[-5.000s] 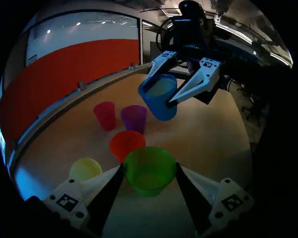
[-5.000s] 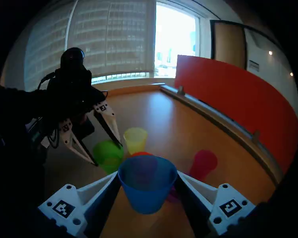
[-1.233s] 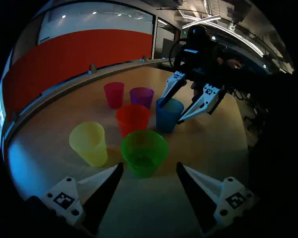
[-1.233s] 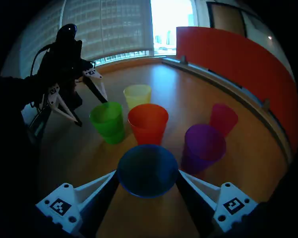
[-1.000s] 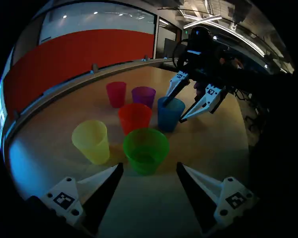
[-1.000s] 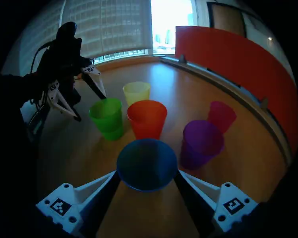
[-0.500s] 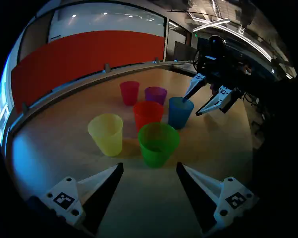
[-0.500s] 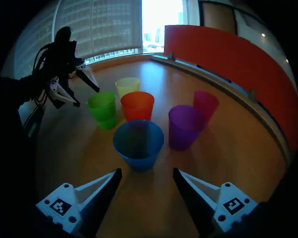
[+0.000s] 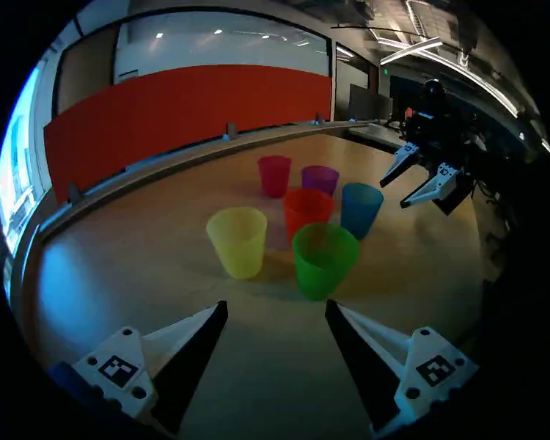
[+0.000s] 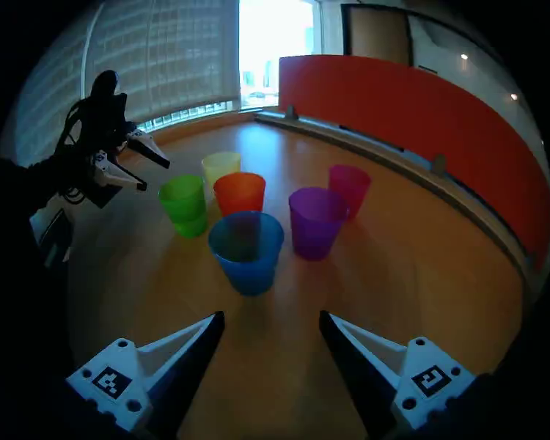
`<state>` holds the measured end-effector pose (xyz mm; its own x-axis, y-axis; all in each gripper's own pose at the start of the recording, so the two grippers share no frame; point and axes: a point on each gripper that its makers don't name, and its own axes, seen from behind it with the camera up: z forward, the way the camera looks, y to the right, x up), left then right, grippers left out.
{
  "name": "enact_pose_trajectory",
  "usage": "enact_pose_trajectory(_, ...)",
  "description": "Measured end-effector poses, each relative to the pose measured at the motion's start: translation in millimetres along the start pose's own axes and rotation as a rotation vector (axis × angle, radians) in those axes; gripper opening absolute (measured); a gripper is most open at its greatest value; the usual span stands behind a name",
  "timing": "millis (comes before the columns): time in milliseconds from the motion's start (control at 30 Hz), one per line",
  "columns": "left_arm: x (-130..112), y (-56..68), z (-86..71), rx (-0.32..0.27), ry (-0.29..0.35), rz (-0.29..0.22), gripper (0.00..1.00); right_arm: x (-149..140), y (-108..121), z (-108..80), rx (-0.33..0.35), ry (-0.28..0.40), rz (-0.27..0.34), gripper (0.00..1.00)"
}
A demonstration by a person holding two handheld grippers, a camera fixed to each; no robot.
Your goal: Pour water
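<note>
1. Left gripper view: left tool (image 9: 273, 303) is open w/ nothing btwn its fingers. Green cup (image 9: 324, 260) stands upright on the desk (image 9: 128, 257) beyond the tips, yellow cup (image 9: 237, 240) just left of it.
2. Same view: orange cup (image 9: 307, 209) is behind the green one, blue cup (image 9: 361, 209) right of orange, purple cup (image 9: 320, 178) and pink cup (image 9: 274, 174) farthest. All six are upright and bunched together.
3. Right tool (image 9: 393, 193) shows at far right past the blue cup, above the desk, fingers apart, empty.
4. Right gripper view: order flips. Blue cup is nearest, apart from the right tool's open fingers; purple to its right, pink beyond; orange, green and yellow behind on the left. Left tool is at far left, open.
5. Right gripper view has a bright window (image 10: 275, 51) at the far end; left gripper view has ceiling lights (image 9: 414, 51) instead. Red wall panel (image 9: 187, 110) is in both.
6. Water level: can't tell in any cup.
7. Vs 1.2 s ago: blue cup sat btwn the right tool's fingers; now it's free on the desk, and both tools have backed off. 5 s ago it was held tilted in the air, and the left tool gripped the green cup.
</note>
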<state>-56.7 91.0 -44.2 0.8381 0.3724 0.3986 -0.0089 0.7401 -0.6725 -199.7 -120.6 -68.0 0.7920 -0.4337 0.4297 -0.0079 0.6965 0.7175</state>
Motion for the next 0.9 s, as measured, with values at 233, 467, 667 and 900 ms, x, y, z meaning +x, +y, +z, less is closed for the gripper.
enact_pose_trajectory(233,6.4,-17.2,-11.2,0.128,0.051,-0.016,1.00,3.4,7.9,-14.6,-0.085,0.048,0.074,1.00)
enact_pose_trajectory(467,13.9,-29.0,-25.9,0.228,0.125,-0.028,0.99,19.7,22.7,-31.8,-0.193,0.130,0.150,1.00)
enact_pose_trajectory(667,20.4,-42.9,-43.9,0.313,0.204,-0.082,0.99,34.8,38.1,-48.5,-0.307,0.211,0.180,1.00)
enact_pose_trajectory(900,24.5,-52.7,-63.5,0.389,0.283,-0.152,0.99,51.2,45.2,-68.1,-0.427,0.298,0.193,1.00)
